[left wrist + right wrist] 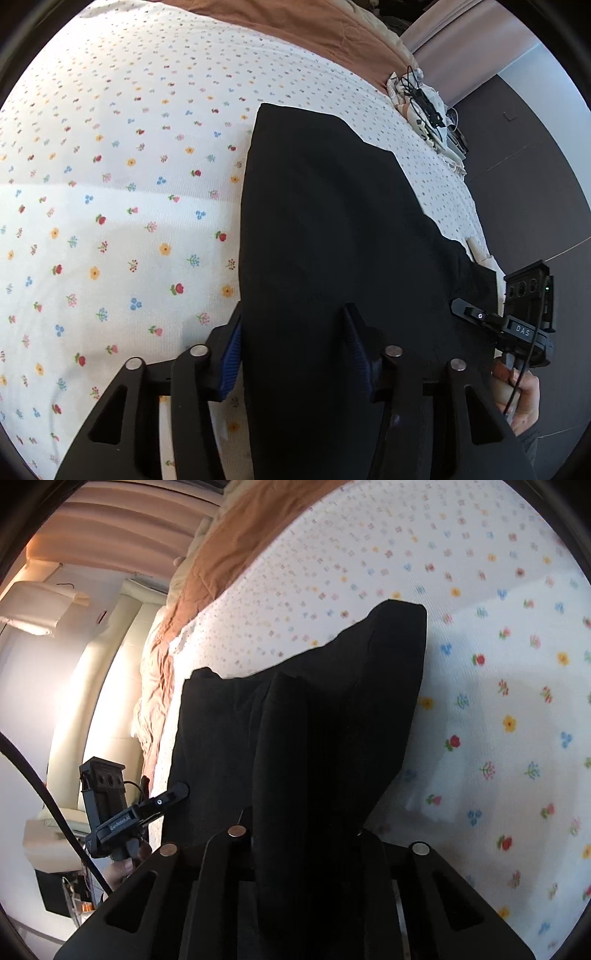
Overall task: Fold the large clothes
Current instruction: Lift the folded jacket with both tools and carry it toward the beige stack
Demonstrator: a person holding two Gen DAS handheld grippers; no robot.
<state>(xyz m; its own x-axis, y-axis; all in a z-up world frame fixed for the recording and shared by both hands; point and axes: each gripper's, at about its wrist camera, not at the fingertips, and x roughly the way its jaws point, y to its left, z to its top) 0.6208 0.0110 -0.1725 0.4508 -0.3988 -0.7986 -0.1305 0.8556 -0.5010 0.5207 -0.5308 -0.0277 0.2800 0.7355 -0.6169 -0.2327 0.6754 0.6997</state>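
Note:
A large black garment (325,206) hangs from both grippers over a bed with a white flowered sheet (110,184). My left gripper (295,332) is shut on the black cloth, which runs between its blue pads (231,354). The right gripper (465,310) shows at the far right of this view, pinching the garment's edge. In the right wrist view the garment (314,720) drapes over my right gripper (299,827), which is shut on it; the fingertips are hidden by cloth. The left gripper (177,792) shows at the left there, on the garment's other edge.
A brown blanket (295,33) lies along the far side of the bed. A bundle of cables and small items (424,107) sits near the bed's corner. Dark floor (535,166) lies to the right. Curtains and white furniture (110,646) stand beyond the bed.

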